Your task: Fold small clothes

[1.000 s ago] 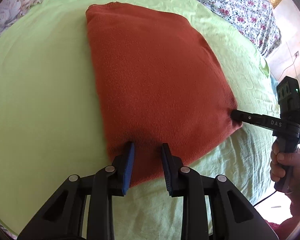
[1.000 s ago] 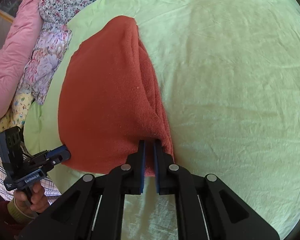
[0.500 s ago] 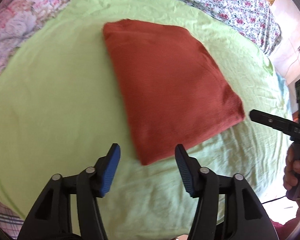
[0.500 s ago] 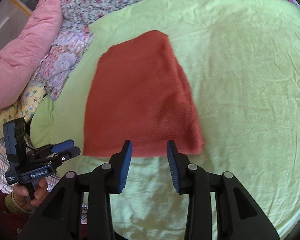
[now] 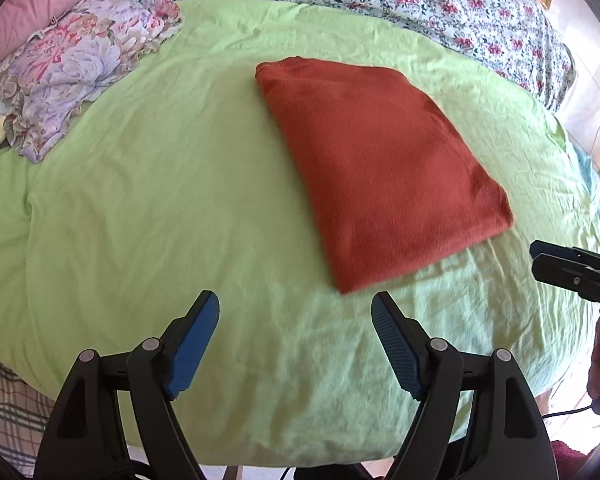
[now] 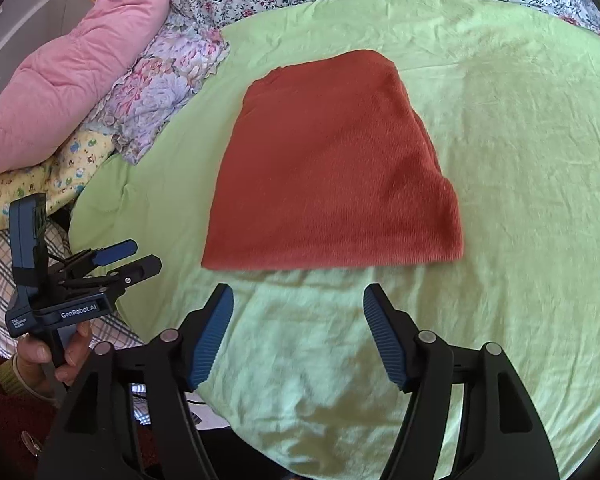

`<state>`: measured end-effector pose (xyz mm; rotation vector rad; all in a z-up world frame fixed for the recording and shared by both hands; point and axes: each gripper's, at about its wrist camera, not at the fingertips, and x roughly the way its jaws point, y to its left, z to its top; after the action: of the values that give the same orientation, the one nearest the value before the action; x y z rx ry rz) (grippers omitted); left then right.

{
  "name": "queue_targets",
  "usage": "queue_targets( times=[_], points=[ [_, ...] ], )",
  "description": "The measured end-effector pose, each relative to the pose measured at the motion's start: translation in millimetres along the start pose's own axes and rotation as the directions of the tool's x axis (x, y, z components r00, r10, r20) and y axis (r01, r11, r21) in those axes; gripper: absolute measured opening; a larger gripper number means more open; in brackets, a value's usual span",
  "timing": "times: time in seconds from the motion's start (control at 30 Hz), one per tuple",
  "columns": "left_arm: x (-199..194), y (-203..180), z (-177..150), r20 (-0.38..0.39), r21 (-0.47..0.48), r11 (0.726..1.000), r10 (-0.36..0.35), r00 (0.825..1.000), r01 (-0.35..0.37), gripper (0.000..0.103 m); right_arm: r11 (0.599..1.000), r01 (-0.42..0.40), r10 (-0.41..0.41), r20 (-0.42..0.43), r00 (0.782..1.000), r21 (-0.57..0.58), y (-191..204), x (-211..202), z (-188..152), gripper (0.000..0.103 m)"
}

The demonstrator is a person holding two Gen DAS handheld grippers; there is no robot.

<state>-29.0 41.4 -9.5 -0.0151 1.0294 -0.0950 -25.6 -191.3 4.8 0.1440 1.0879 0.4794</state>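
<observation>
A rust-red knitted garment (image 5: 380, 168) lies folded into a flat rectangle on the light green sheet (image 5: 160, 200); it also shows in the right wrist view (image 6: 328, 168). My left gripper (image 5: 295, 312) hangs above the sheet just short of the garment's near corner, its jaws opening with nothing between them. My right gripper (image 6: 298, 304) is likewise back from the near edge, jaws opening and empty. Each gripper shows from the side in the other's view: the right gripper (image 5: 540, 258) and the left gripper (image 6: 140, 256).
A pink quilt (image 6: 60, 64), a flowered pillow (image 5: 72, 68) and a floral bedspread (image 5: 380, 4) lie at the far side. A yellow patterned cloth (image 6: 40, 184) and a plaid cloth (image 5: 4, 400) sit at the left edge. A hand (image 6: 48, 356) holds the left gripper's handle.
Both grippers let go of the garment's near edge, opened wide and drew back and up. The garment now lies flat, farther away in both views.
</observation>
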Motion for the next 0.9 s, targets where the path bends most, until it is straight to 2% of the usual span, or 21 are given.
queue_targets(
  times=[0.23, 0.37, 0.53, 0.9],
  points=[
    [4, -4, -16, -0.036, 0.033, 0.999, 0.006, 0.999, -0.005, 0.081, 1.000, 0.030, -0.030, -0.009, 1.000, -0.002, -2, -10, -17, 0.079],
    [4, -9, -14, -0.039, 0.057, 0.998, 0.038, 0.999, -0.036, 0.081, 0.999, 0.047, -0.047, -0.011, 0.999, -0.004, -6, -9, -19, 0.079],
    [1, -12, 0, -0.009, 0.068, 0.995, 0.080, 0.997, -0.079, 0.083, 0.997, 0.066, -0.066, -0.015, 0.998, -0.039, -5, -3, -9, 0.080],
    [11, -9, 35, -0.014, 0.020, 0.995, 0.102, 0.995, -0.102, 0.084, 0.993, 0.070, -0.071, -0.008, 0.997, -0.092, -3, 5, 23, 0.080]
  ],
)
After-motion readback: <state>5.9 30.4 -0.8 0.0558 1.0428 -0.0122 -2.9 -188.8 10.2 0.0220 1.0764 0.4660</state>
